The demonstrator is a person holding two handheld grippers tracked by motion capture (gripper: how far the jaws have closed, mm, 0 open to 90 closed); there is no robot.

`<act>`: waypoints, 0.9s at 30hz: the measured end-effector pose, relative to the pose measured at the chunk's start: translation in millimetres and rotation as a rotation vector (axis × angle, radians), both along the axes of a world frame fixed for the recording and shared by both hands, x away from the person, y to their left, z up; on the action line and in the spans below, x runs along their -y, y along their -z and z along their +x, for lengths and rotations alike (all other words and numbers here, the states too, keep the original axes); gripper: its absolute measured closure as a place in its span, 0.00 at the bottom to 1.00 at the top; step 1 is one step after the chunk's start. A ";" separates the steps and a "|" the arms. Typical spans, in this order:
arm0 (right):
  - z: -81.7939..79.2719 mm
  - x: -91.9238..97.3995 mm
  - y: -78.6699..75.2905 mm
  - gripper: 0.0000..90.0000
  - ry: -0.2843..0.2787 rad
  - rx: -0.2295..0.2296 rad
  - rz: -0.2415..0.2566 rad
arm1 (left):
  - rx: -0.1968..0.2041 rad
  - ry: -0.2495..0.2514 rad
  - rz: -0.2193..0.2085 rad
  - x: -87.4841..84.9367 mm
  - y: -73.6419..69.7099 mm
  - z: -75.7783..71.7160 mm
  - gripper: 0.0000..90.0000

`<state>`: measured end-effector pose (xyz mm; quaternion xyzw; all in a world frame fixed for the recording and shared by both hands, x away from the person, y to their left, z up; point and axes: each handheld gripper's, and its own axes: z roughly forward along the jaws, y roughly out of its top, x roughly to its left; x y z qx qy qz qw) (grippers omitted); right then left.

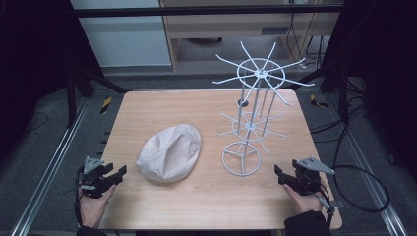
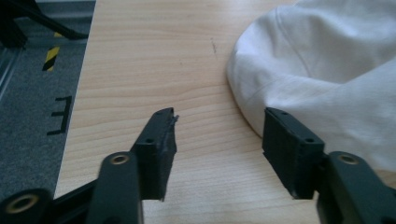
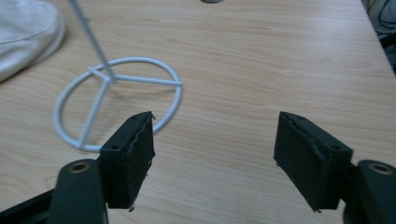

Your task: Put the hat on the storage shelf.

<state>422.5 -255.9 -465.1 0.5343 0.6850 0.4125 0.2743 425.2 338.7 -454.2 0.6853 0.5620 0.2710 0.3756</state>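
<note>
A white fabric cap (image 1: 170,152) lies on the wooden table (image 1: 147,108), left of centre. A tall white wire rack (image 1: 251,118) with radiating hooks stands on a ring base (image 1: 241,158) to the right. My left gripper (image 1: 119,173) rests at the table's front left, open, a short way left of the cap. In the left gripper view the cap (image 2: 327,74) lies just beyond the right jaw and the gripper (image 2: 219,128) holds nothing. My right gripper (image 1: 279,173) is open at the front right, near the ring base (image 3: 116,100); in its own view the gripper (image 3: 215,135) is empty.
A small dark hole (image 1: 242,103) sits in the tabletop behind the rack. Metal rails (image 1: 54,162) run along both sides of the table. Cables (image 1: 364,182) trail on the floor to the right. Bare wood lies between the cap and the front edge.
</note>
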 end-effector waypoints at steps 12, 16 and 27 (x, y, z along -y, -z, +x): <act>-13.3 -49.0 -14.9 0.61 -0.212 -0.021 -0.014 | -0.007 0.127 -0.025 25.4 -10.9 -13.0 0.83; -17.0 -62.0 -17.5 0.69 -0.265 -0.021 -0.007 | -0.019 0.163 -0.022 34.0 -11.1 -15.1 0.90; -23.3 -87.1 -21.4 0.93 -0.366 -0.031 -0.004 | -0.009 0.225 -0.046 50.2 -18.7 -19.8 0.99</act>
